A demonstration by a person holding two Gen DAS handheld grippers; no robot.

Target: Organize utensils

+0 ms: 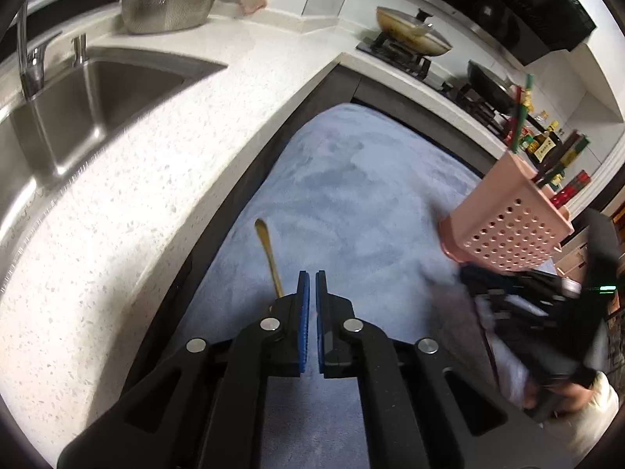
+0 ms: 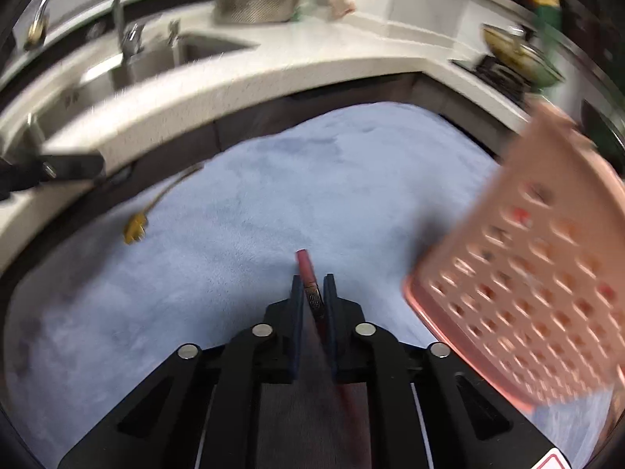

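Note:
A pink perforated utensil holder (image 1: 511,215) stands on a blue cloth (image 1: 351,195) at the right, with red and green chopsticks (image 1: 521,117) sticking out of it. A gold fork (image 1: 269,258) lies on the cloth just left of my left gripper (image 1: 312,285), which is shut and empty. My right gripper (image 2: 312,289) is shut on a red chopstick (image 2: 308,277), left of the holder (image 2: 539,265). The gold fork (image 2: 136,226) lies far left in the right wrist view, which is blurred.
A white speckled counter (image 1: 156,156) with a steel sink (image 1: 78,113) and tap lies at the left. A metal colander (image 1: 168,8) stands behind it. A stove with pans (image 1: 414,35) and sauce bottles (image 1: 547,144) are at the right.

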